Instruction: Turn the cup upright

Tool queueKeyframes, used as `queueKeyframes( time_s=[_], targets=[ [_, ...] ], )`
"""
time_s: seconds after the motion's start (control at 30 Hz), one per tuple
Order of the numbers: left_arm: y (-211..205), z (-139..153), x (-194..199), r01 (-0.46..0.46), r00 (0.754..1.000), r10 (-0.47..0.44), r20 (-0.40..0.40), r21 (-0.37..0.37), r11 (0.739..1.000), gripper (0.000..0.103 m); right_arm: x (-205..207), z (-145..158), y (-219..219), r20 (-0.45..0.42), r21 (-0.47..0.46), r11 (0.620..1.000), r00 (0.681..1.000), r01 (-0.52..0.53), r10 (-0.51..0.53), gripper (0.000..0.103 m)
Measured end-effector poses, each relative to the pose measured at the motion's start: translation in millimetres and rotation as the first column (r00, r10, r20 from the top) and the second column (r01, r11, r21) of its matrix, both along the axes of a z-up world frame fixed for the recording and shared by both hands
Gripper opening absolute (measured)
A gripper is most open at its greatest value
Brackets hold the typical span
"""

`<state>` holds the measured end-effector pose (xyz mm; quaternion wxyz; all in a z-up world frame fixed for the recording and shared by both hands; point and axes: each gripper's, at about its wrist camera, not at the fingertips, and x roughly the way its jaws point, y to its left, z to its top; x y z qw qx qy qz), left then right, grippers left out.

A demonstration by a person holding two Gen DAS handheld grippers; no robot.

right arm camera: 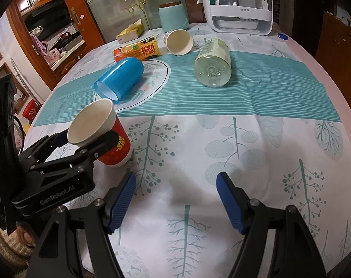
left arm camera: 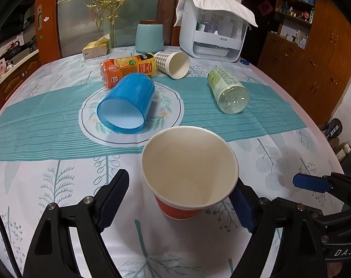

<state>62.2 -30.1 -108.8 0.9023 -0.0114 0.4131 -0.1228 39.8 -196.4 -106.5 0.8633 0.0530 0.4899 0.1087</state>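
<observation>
A red paper cup (left arm camera: 189, 173) with a white inside stands mouth up on the tablecloth, leaning a little; it also shows in the right wrist view (right arm camera: 101, 132). My left gripper (left arm camera: 182, 199) is open around it, the right finger at the cup's wall, the left finger apart from it. In the right wrist view the left gripper (right arm camera: 83, 139) straddles the cup. My right gripper (right arm camera: 176, 199) is open and empty over bare cloth, right of the cup; one blue fingertip (left arm camera: 311, 183) shows in the left wrist view.
A blue plastic cup (left arm camera: 126, 104) lies on its side on the round mat. A checked paper cup (left arm camera: 174, 63), an orange bottle (left arm camera: 126, 69) and a clear green bottle (left arm camera: 228, 90) lie on their sides beyond. A white appliance (left arm camera: 212, 30) and a teal jar (left arm camera: 149, 36) stand at the back.
</observation>
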Motion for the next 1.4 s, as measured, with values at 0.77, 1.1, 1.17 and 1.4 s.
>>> queueKeyframes(
  time_s=[0.77,1.1,1.17,1.4],
  targets=[
    [13,23,-32,-0.072,0.997,0.073,-0.018,0.030,0.997,0.101,-18,17,5,0.049,-0.005,1.000,0.999,-0.001,0.002,0.073],
    [37,42,-57,-0.195,0.976,0.197,-0.089,0.032,0.980,0.101,-38,26,18,0.088,0.012,1.000,0.996,-0.016,0.014,0.073],
    [40,46,-66,-0.213,0.973,0.216,-0.082,0.044,0.976,0.101,-45,30,23,0.107,0.003,1.000,0.994,-0.028,0.028,0.073],
    [42,52,-88,-0.220,0.970,0.224,-0.092,0.059,0.974,0.101,-65,44,29,0.143,0.002,0.999,0.989,-0.040,0.040,0.075]
  ],
)
